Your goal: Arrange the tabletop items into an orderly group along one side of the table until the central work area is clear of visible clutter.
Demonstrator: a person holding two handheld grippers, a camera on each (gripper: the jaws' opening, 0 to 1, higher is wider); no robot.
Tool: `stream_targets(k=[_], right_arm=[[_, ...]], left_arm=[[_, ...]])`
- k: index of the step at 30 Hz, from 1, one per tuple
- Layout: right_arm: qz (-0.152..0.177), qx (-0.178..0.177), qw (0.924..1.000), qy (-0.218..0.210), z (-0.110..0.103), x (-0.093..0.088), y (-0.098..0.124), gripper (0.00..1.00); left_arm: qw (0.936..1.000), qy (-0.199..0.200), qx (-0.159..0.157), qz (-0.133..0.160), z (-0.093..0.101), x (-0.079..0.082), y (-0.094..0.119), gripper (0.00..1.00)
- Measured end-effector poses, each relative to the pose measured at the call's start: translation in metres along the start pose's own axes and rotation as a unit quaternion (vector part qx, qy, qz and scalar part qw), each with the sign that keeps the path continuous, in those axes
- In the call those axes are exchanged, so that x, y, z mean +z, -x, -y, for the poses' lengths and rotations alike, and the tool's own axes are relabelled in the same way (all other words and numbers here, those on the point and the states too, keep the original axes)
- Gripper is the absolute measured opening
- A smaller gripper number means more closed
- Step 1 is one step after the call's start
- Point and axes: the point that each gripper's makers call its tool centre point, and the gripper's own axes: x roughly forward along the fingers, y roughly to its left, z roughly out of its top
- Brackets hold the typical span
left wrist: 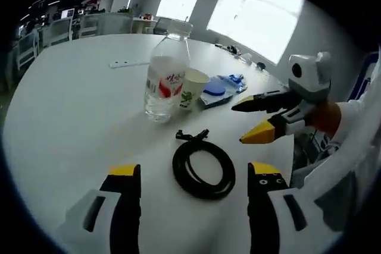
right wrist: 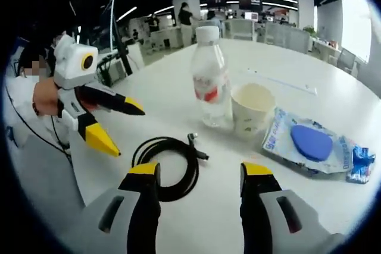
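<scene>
A clear water bottle (left wrist: 166, 78) (right wrist: 211, 81) with a red label stands upright on the white table (left wrist: 71, 117) (right wrist: 333, 206). A paper cup (left wrist: 193, 87) (right wrist: 253, 108) stands right beside it, and a blue packet (left wrist: 219, 90) (right wrist: 312, 144) lies flat next to the cup. A coiled black cable (left wrist: 203, 168) (right wrist: 169, 162) lies in front of both grippers. My left gripper (left wrist: 195, 171) (right wrist: 128, 132) is open, with the coil just beyond its jaws. My right gripper (right wrist: 199, 169) (left wrist: 241, 123) is open too, hovering over the table near the cable, holding nothing.
A thin white strip (left wrist: 128, 63) (right wrist: 286, 81) lies farther back on the table. The person's white sleeve (left wrist: 351, 147) is at the table's edge. Office desks and chairs (left wrist: 53, 28) stand beyond the table, with bright windows (left wrist: 256, 16) behind.
</scene>
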Motion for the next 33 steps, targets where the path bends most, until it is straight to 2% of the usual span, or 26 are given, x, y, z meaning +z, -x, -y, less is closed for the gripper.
stream_targets(k=[6, 8, 11, 13, 14, 20, 24, 27, 28, 30, 32, 33], right_arm=[[-0.021, 0.006, 0.9998, 0.000, -0.007, -0.015, -0.016, 0.48], [-0.033, 0.007, 0.9994, -0.002, -0.008, -0.021, -0.021, 0.45], [-0.042, 0.008, 0.9990, -0.010, -0.011, -0.026, -0.029, 0.42], [-0.039, 0.007, 0.9992, -0.012, -0.011, -0.026, -0.032, 0.39], [-0.048, 0.006, 0.9987, -0.014, -0.011, -0.030, -0.034, 0.38], [-0.061, 0.003, 0.9980, -0.013, -0.011, -0.037, -0.042, 0.29], [-0.060, -0.004, 0.9981, -0.007, -0.009, -0.034, -0.047, 0.22], [-0.061, -0.002, 0.9981, 0.005, -0.011, -0.032, -0.048, 0.15], [-0.062, 0.004, 0.9981, 0.004, -0.013, -0.031, -0.050, 0.11], [-0.065, -0.006, 0.9978, 0.014, -0.013, -0.031, -0.051, 0.10], [-0.068, -0.014, 0.9975, 0.011, -0.010, -0.030, -0.052, 0.07], [-0.067, -0.017, 0.9976, 0.004, -0.008, -0.029, -0.052, 0.07]], left_arm=[[0.9997, 0.010, 0.019, -0.009, -0.007, -0.007, -0.008, 0.67], [0.9994, 0.011, 0.027, -0.020, -0.009, -0.011, -0.011, 0.63], [0.9994, 0.016, 0.023, -0.018, -0.005, -0.011, -0.016, 0.60], [0.9993, 0.012, 0.023, -0.025, -0.005, -0.014, -0.020, 0.56], [0.9991, 0.011, 0.025, -0.032, -0.005, -0.017, -0.021, 0.54], [0.9990, 0.012, 0.027, -0.033, -0.004, -0.018, -0.028, 0.40], [0.9981, 0.013, 0.033, -0.051, -0.006, -0.025, -0.033, 0.37], [0.9959, -0.006, 0.049, -0.075, -0.010, -0.034, -0.034, 0.28], [0.9958, -0.019, 0.055, -0.071, -0.013, -0.033, -0.036, 0.25], [0.9973, 0.004, 0.043, -0.059, -0.007, -0.030, -0.039, 0.20], [0.9962, -0.017, 0.050, -0.069, -0.008, -0.030, -0.037, 0.20], [0.9963, -0.014, 0.050, -0.069, -0.007, -0.029, -0.038, 0.20]])
